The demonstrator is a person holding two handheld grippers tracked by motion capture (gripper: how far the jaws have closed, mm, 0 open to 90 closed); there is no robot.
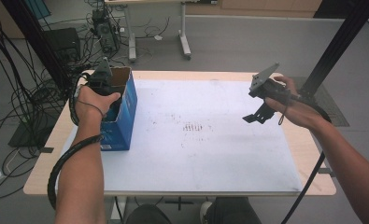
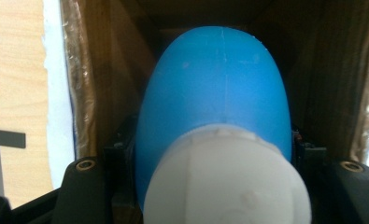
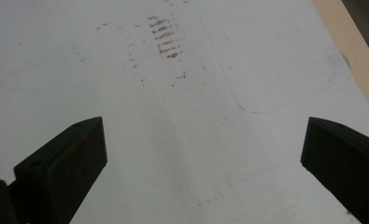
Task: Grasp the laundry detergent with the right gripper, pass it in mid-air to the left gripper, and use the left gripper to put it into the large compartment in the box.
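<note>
One blue cardboard box (image 1: 124, 116) stands at the left of the white mat (image 1: 210, 154), open end up, and holds one blue bottle (image 2: 215, 93) with a white cap (image 2: 226, 179). The left gripper (image 1: 100, 81) reaches into the box opening, its jaws closed against the bottle's sides; the bottle's long axis runs along the jaws, cap end toward the camera, rounded base deep inside the box. The right gripper (image 1: 256, 115) hovers above the mat's right part, jaws spread wide, holding nothing.

One blue box (image 1: 121, 116), one blue bottle (image 2: 215, 93) with one white cap (image 2: 226, 177), two tongs (image 1: 100, 79) (image 1: 254, 116), one table (image 1: 210, 186).
</note>
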